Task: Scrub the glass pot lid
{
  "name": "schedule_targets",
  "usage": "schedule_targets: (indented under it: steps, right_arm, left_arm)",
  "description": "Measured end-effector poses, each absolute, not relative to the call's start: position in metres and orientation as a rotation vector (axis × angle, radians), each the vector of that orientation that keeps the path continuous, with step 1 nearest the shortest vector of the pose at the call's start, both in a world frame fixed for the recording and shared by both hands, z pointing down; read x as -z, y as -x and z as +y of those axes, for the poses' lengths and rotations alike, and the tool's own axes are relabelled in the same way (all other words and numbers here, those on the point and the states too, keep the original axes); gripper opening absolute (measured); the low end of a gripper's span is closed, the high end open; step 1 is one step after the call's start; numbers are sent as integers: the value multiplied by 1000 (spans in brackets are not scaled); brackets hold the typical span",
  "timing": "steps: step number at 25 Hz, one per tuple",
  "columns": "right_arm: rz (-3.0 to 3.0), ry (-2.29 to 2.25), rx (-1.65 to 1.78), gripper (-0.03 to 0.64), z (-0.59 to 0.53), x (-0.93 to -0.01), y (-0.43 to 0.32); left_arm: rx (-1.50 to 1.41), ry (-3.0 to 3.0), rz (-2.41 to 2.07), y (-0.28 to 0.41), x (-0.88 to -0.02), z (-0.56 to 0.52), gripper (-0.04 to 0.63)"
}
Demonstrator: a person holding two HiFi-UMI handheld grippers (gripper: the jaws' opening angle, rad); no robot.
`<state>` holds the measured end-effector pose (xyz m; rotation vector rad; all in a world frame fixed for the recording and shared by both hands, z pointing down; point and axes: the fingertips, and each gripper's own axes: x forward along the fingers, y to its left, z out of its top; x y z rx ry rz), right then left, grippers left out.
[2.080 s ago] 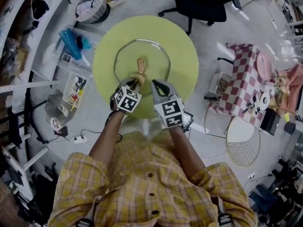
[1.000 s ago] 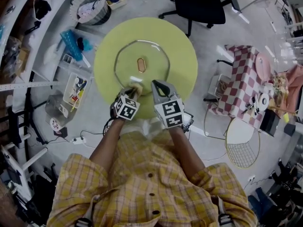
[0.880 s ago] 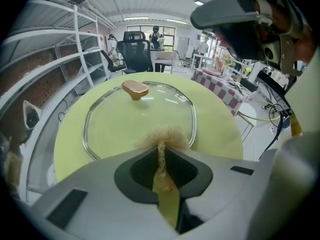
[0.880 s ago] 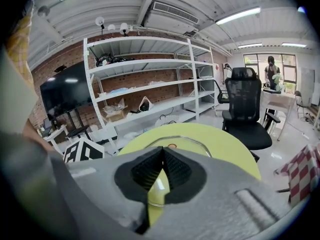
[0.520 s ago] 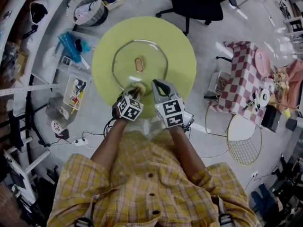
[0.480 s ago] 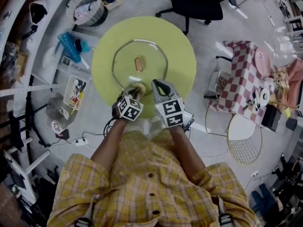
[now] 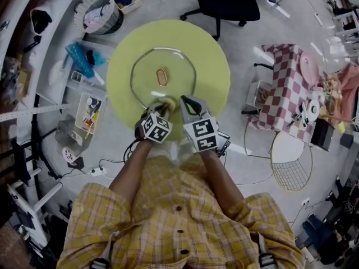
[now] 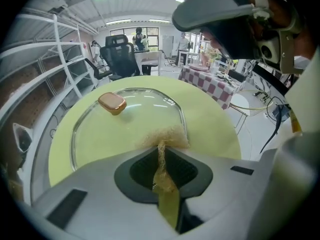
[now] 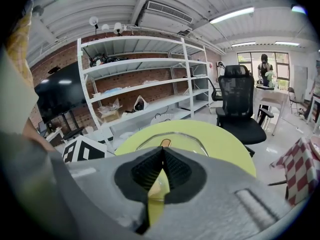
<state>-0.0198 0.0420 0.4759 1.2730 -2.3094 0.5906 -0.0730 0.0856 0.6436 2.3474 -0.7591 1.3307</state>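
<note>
Head view: the glass pot lid (image 7: 147,82) lies flat in the middle of the counter (image 7: 212,77). The left gripper (image 7: 162,105) is at its near rim, the right gripper (image 7: 187,102) just right of it.

Left gripper view: the jaws are pinched on a tan scrub pad (image 8: 165,136) touching the near rim. Best to press evenly and sweep far, toward the handle (image 8: 112,103).

Right gripper view: the jaws are together and empty; this gripper could steady the rim.

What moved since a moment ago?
The left gripper pulled its fibrous scrubber back from near the knob to the glass lid's near rim, still clamped on it. The right gripper, shut, and the lid on the yellow table stayed put.
</note>
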Motion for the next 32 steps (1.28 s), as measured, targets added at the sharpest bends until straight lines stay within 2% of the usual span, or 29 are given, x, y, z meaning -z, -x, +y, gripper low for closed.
schedule_targets:
  steps: [32]
  right_arm:
    - [-2280,-1325,-650,-3,32,-490,-3]
  left_arm:
    - [-1191,-2397,-725,22,-635,51,41]
